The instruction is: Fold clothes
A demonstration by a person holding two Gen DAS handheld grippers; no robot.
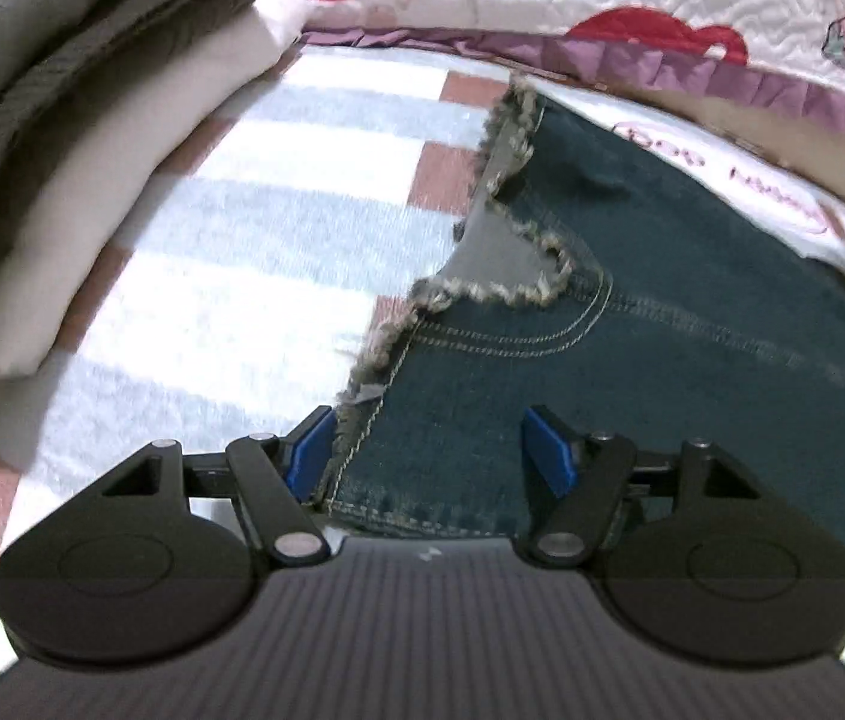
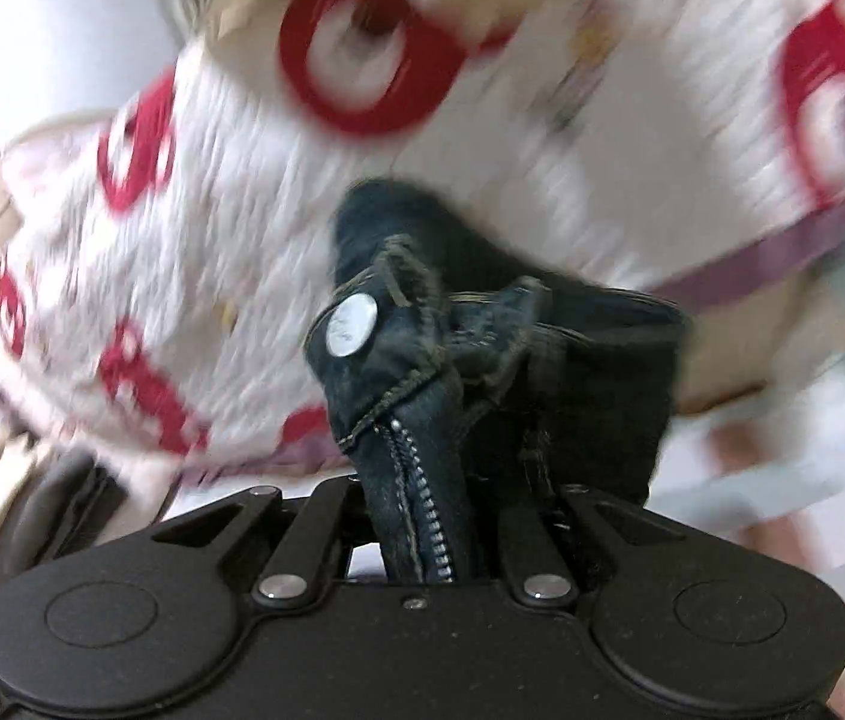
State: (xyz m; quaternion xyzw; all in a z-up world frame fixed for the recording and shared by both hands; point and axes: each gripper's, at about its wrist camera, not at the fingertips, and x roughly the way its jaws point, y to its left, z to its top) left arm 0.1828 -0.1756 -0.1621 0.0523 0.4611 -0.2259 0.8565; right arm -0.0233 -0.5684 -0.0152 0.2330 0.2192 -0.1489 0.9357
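Dark blue denim shorts point(image 1: 662, 324) with a frayed hem point(image 1: 518, 294) lie on the striped bed sheet point(image 1: 254, 228) in the left wrist view. My left gripper point(image 1: 429, 450) is open low over the denim. Its blue pads point(image 1: 311, 450) straddle the near frayed edge, with cloth between them. In the right wrist view the waistband of the shorts point(image 2: 482, 360), with its silver button point(image 2: 351, 324) and zipper point(image 2: 422, 510), rises out of my right gripper point(image 2: 458, 516). That gripper is shut on the denim, which hides its fingertips. The view is blurred by motion.
A stack of folded grey and white clothes point(image 1: 44, 180) lies at the left on the sheet. A white quilt with red rings and a purple frill point(image 1: 662, 18) runs along the far side. The same quilt point(image 2: 242, 180) fills the background behind the right gripper.
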